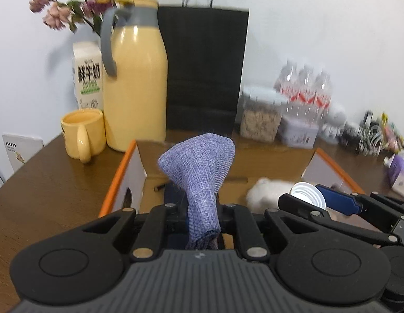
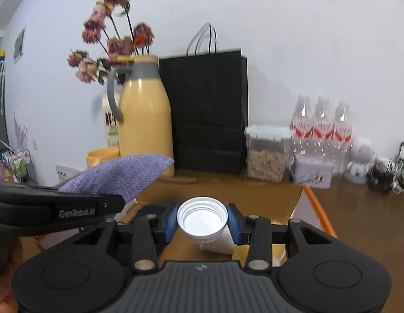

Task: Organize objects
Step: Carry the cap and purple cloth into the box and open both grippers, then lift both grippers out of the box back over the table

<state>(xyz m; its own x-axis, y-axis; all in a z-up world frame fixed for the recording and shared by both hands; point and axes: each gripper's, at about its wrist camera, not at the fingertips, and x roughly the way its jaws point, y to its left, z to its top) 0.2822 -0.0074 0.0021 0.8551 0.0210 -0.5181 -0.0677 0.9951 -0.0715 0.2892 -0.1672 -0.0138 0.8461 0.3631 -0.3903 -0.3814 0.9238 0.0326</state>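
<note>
Above the open cardboard box (image 1: 275,161), we hold two things.
Our left gripper (image 1: 202,224) pinches the purple cloth (image 1: 199,167) upright between its jaws; our right gripper (image 2: 202,224) clamps the white cap (image 2: 202,217) crosswise.

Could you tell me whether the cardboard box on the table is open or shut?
Open: the cardboard box has its flaps standing up, interior visible.

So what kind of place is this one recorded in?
Most likely a home, at a wooden table against a white wall. Household things line it: a yellow thermos jug, a vase of dried flowers, and bottled water.
</note>
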